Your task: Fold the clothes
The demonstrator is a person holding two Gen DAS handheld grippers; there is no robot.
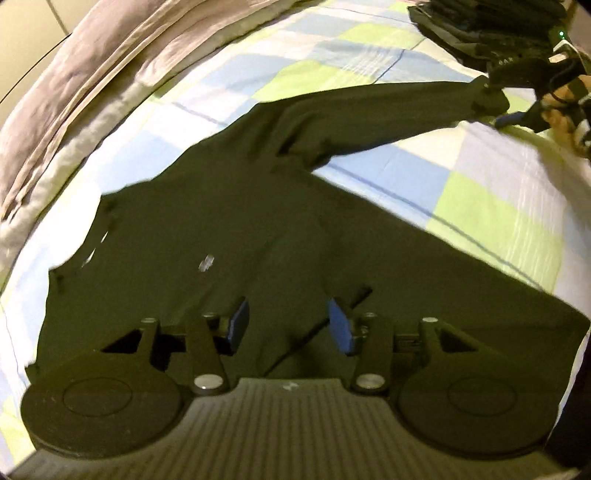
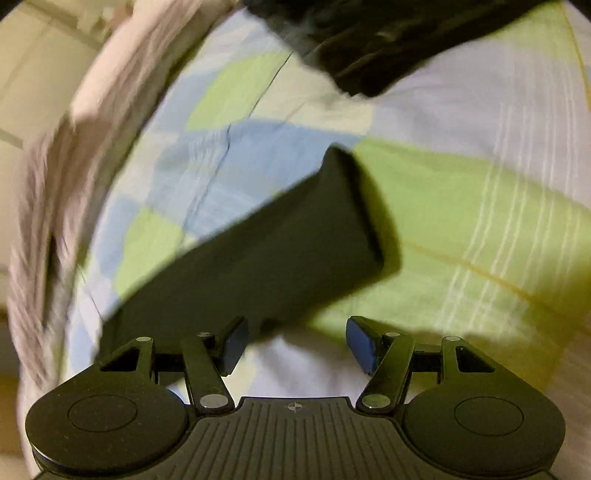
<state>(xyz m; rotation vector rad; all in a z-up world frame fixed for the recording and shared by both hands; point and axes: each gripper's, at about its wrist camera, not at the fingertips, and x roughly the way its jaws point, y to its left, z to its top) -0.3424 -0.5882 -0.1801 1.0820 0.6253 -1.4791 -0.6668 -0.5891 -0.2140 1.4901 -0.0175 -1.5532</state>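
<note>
Both jaws spread and gripping nothing, left gripper (image 1: 286,325) low over the body of the dark long-sleeved top (image 1: 229,236) lying flat on the checked bed (image 1: 491,206), right gripper (image 2: 295,345) just beside its outstretched sleeve (image 2: 280,236), dark clothes pile (image 2: 373,40) beyond.

Free room and obstacles on the bed. The dark long-sleeved shirt (image 1: 236,236) covers the near and middle part of the checked bedsheet (image 1: 491,206); its sleeve (image 2: 266,251) stretches across toward the right gripper (image 2: 295,345), whose fingers are spread with bare sheet between them. Open sheet lies on both sides of the sleeve. A pile of dark clothes (image 1: 491,29) blocks the far right corner; a rumpled pinkish blanket (image 1: 74,85) closes the left edge. The left gripper (image 1: 286,325), fingers apart, hangs over the shirt.
</note>
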